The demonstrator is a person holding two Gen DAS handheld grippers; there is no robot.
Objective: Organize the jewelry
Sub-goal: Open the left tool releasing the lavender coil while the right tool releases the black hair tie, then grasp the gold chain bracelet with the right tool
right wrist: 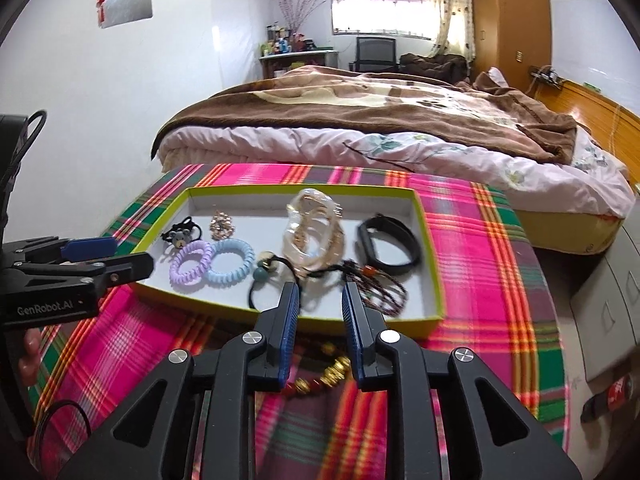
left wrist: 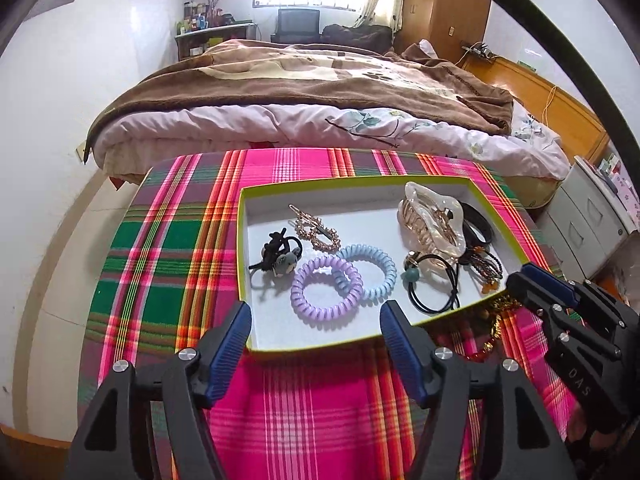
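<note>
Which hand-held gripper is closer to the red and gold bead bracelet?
Right. The right hand-held gripper hangs over the bead bracelet on the cloth, jaws open. The left hand-held gripper is off to the side, before the purple coil tie.

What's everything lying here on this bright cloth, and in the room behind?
Shallow cardboard box with yellow-green rim: one, on the plaid cloth.
Spiral hair ties: two, purple and light blue, touching, in the box.
Pearly claw clip: one, in the box, right.
Black wristband: one, box's far right.
Red-and-gold bead bracelet: one, on the cloth outside the box's near edge.
Pink-green plaid cloth: one, over the table.
Bed with brown blanket: one, behind.
Left tongs: black, blue pads, open.
Right tongs: same, open above the bracelet.
</note>
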